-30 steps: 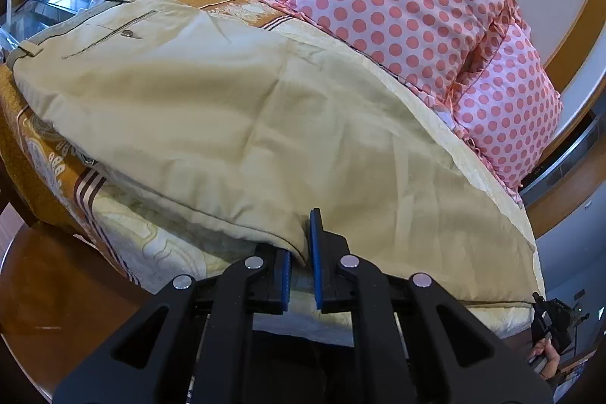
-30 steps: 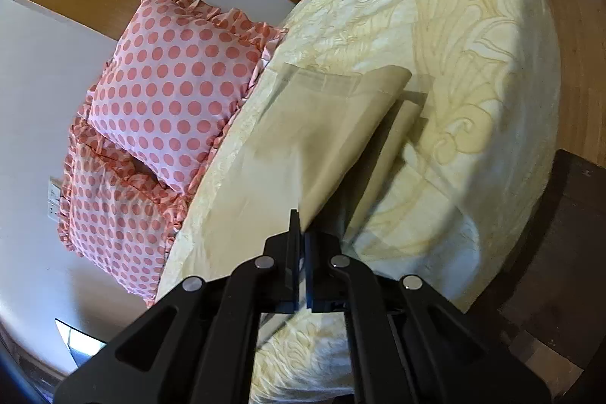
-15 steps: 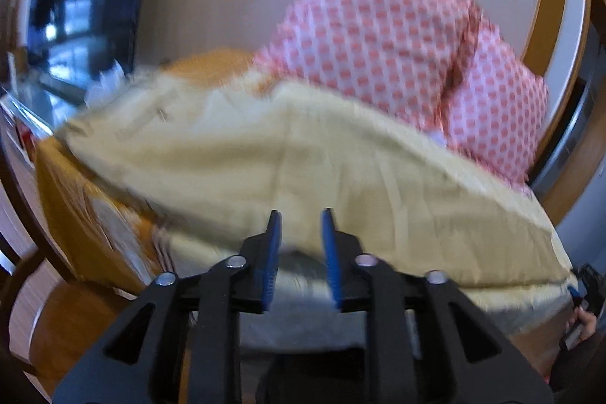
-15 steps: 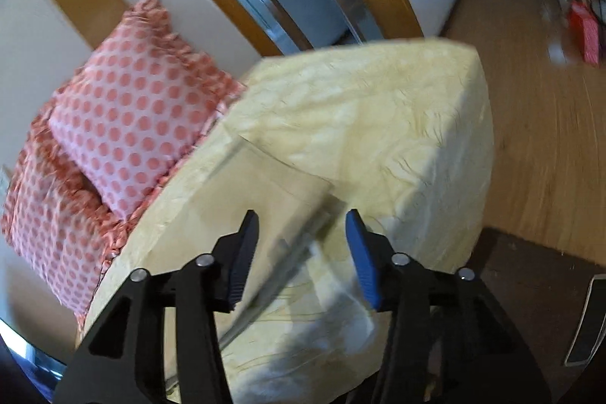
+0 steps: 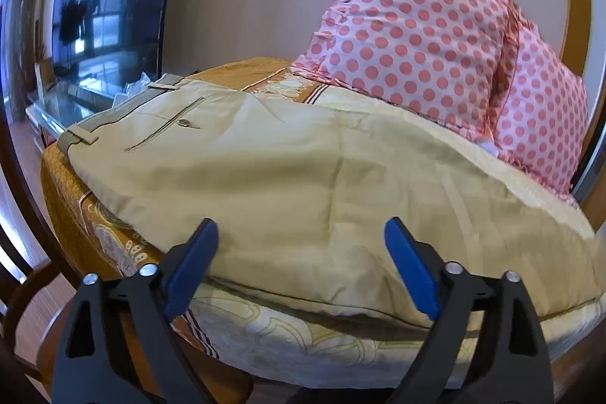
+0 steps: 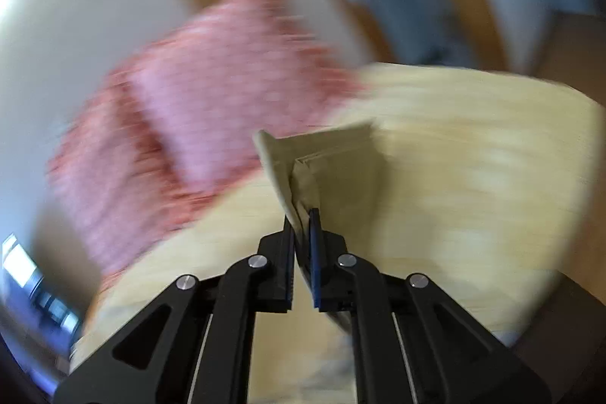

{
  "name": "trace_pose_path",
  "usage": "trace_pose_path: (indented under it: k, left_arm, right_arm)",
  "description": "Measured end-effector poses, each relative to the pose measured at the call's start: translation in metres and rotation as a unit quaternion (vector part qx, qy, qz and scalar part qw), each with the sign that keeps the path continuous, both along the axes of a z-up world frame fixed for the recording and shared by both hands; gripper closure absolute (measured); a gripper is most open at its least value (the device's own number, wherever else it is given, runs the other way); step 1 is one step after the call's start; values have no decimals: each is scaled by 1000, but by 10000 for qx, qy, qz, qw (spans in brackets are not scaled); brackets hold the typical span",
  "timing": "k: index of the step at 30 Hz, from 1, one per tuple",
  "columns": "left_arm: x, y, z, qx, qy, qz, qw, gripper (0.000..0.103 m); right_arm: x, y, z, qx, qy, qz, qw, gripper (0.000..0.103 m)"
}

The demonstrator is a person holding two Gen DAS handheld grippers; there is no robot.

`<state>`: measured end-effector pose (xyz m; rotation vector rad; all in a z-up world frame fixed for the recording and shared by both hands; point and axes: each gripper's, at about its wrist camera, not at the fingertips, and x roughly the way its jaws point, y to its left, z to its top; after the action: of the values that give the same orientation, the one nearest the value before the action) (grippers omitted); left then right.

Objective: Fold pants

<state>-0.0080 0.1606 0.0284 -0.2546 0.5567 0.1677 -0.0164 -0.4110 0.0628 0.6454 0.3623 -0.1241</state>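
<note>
Beige pants [image 5: 272,177] lie flat along the bed, waistband with belt loops and a buttoned back pocket at the left end. My left gripper [image 5: 303,252] is open wide, its blue pads just off the near edge of the pants, holding nothing. In the right wrist view, which is blurred by motion, my right gripper [image 6: 302,218] is shut on the hem end of the pants [image 6: 325,161] and holds it lifted above the bed.
Two pink polka-dot pillows [image 5: 416,36] lean against the wall behind the pants. The bed [image 5: 303,339] has a cream and orange patterned cover. A dark TV [image 5: 106,14] stands on a low cabinet at left. A wooden chair back [image 5: 34,237] is at lower left.
My left gripper let go of the pants edge and opened wide, pulling back a little. My right gripper opened, then shut on the leg hem and lifted it, moving fast.
</note>
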Motion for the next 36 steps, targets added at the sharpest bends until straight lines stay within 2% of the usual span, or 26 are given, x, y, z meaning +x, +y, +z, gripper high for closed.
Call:
trace_pose_path:
  k: [2,5,6,8,9,10,12,15,17,19,21,22,23,24,25,26,27,30,36]
  left_arm:
    - [1,-2,-1,63,1,17,10000,8]
    - [-1,0,1,-37,-41,48,10000,8]
    - [-3,2,2,-111,-73,48,9999,8]
    - [-11,8,7,-297,-180,51,9994,8]
    - [-15,13,9,-328,-206,111,9992,8]
    - [-20,19,11,-341,-222,230,9989,8]
    - [-28,33,14,-390,-275,426,9980,8]
    - [-42,62,17,-485,-343,840,9947,8]
    - [-46,81,14,-596,-316,1099,9916,8]
    - [-46,98,12,-839,-308,1182,9890,8]
    - [-43,108,12,-1026,-325,1187,9871,8]
    - [-42,111,12,-1086,-329,1171,9866,8]
    - [-39,114,11,-1125,-317,1157,9864,8]
    - [-38,116,11,-1161,-297,1151,9861,8]
    - [-36,118,10,-1193,-278,1151,9858,8]
    - [-32,122,9,-1291,-245,1165,9845,8]
    - [-31,125,8,-1358,-240,1170,9835,8]
    - [-25,137,4,-1607,-239,1236,9789,8]
    - [-11,163,4,-1771,-228,1554,9716,8]
  right_arm:
    - [23,45,20,-3,-308,880,9956,96]
    - [59,138,33,-44,-465,2432,9689,96]
    - [70,177,27,-68,-366,3009,9529,96]
    - [84,229,9,-133,-19,3735,9275,97]
    - [93,265,-11,-269,385,4177,9074,97]
    - [97,286,-26,-348,657,4414,8942,97]
    - [101,307,-42,-228,840,4651,8810,97]
    - [101,316,-32,-204,550,4658,8829,97]
    - [96,325,-29,-342,474,4755,8778,97]
    - [91,347,-36,-793,646,5036,8579,94]
    - [87,365,-41,-1351,839,5220,8380,85]
    - [82,367,-40,-1480,736,5245,8352,81]
    - [80,366,-37,-1421,621,5289,8344,66]
    - [79,364,-33,-1314,521,5300,8361,58]
    - [82,361,-30,-1237,438,5240,8416,40]
    - [84,362,-33,-1260,491,5243,8407,32]
    - [87,365,-38,-1298,669,5314,8345,32]
    - [83,361,-42,-1288,561,5326,8346,31]
    - [80,361,-44,-1183,491,5356,8347,31]
